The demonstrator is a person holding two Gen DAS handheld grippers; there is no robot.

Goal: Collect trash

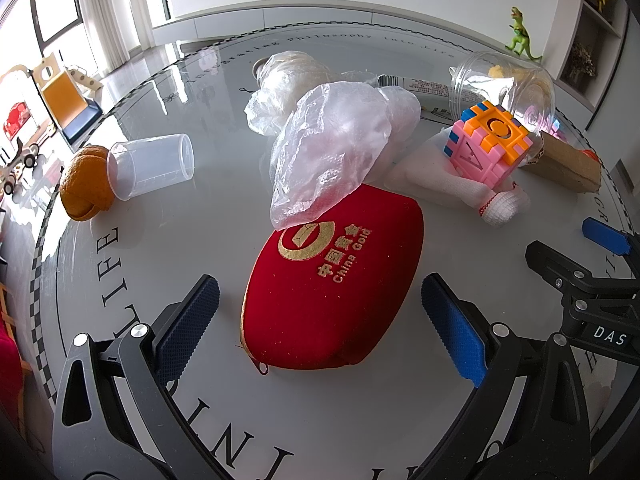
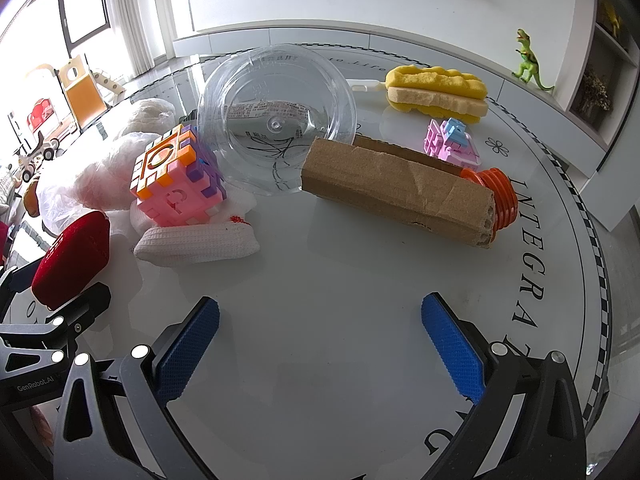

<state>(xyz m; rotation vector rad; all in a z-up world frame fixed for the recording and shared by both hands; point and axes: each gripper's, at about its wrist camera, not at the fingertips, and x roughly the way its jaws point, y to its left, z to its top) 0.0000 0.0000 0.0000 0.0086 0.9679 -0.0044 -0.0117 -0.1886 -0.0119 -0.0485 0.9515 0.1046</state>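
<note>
Red velvet pouch with gold letters (image 1: 336,280) sits right btwn my left gripper's (image 1: 320,320) two fingers, which are spread wide apart and hold nothing. But the pouch may not be trash, I think. The crinkly clear plastic bag (image 1: 332,144) is the trash, and it lies straight ahead, just past the pouch, w/ its low edge resting on the pouch's far end. So my left side is nearer to it, and I'd have to go up and over the pouch to pinch it.

My right gripper (image 2: 320,344) is wide apart too, w/ bare table (image 2: 340,280) btwn the fingers. Ahead of it and a bit right lies the long brown cardboard piece (image 2: 396,196), long side running left to right, slanted. An orange ribbed cap (image 2: 496,196) touches its right end.

Other stuff close by: pink and orange block cube (image 2: 176,176) on a white knit glove (image 2: 196,244), a big clear plastic cup (image 2: 276,116) on its side behind the cardboard, and orange peel (image 1: 82,188) beside a small clear cup (image 1: 152,166) far left.
</note>
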